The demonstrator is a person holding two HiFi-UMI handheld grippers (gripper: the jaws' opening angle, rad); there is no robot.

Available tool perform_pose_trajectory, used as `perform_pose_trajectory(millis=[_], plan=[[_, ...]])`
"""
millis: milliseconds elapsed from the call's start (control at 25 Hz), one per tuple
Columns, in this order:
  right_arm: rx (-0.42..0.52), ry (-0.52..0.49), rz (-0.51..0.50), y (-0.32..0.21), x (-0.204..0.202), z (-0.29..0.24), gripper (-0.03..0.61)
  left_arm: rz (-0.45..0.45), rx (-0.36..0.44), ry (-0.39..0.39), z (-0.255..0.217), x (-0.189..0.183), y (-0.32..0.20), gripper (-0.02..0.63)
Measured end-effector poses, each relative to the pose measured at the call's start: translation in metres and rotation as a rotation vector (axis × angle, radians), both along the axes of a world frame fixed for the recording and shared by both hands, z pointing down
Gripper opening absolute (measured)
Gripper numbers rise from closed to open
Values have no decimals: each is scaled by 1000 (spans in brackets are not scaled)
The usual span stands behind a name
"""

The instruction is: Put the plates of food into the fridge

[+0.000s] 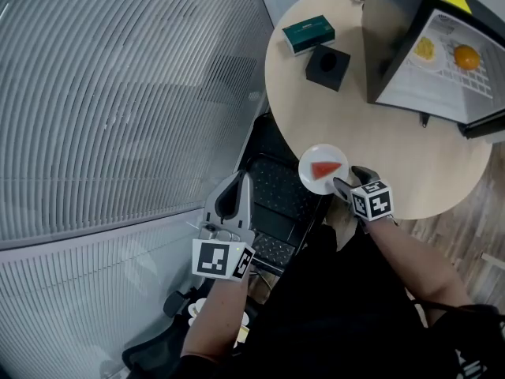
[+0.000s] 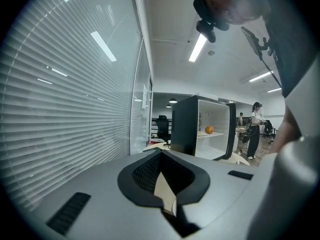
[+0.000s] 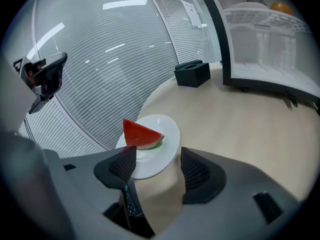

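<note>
Right gripper [image 3: 157, 166]: fingers released, set around the near rim of the white plate [image 3: 165, 129], not pinching yet. I see the plate with its watermelon wedge [image 3: 141, 135] at the surface [image 1: 394, 148] edge, well apart from the open fridge [image 1: 387, 38]. Left gripper [image 1: 243, 178]: fingers clenched, empty. Risk as I judge it: a shallow rim grip tips the plate and the wedge slides off. The print on the green box [image 1: 309, 33] is unreadable.

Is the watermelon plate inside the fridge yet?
No, the plate rests on the table near its edge, outside the fridge.
</note>
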State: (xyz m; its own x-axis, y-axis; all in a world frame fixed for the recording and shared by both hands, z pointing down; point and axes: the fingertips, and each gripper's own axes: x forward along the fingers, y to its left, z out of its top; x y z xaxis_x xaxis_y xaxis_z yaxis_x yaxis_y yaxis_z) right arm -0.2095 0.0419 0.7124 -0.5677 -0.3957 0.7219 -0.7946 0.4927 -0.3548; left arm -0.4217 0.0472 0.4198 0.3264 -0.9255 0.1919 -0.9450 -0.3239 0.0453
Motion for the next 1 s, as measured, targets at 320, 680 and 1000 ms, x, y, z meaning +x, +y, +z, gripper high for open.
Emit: perform_pose_trajectory(millis=[320,680,1000], plan=[[-35,29,43,-1,2,12,248,-17,-3,-8,1,-9,10,6],[-30,79,39,-3,-1,15,143,-12,1,-19,-5,-11,13,6],[-51,-38,167,-15,6,6,65,5,4,-23,-7,-11,9,6]])
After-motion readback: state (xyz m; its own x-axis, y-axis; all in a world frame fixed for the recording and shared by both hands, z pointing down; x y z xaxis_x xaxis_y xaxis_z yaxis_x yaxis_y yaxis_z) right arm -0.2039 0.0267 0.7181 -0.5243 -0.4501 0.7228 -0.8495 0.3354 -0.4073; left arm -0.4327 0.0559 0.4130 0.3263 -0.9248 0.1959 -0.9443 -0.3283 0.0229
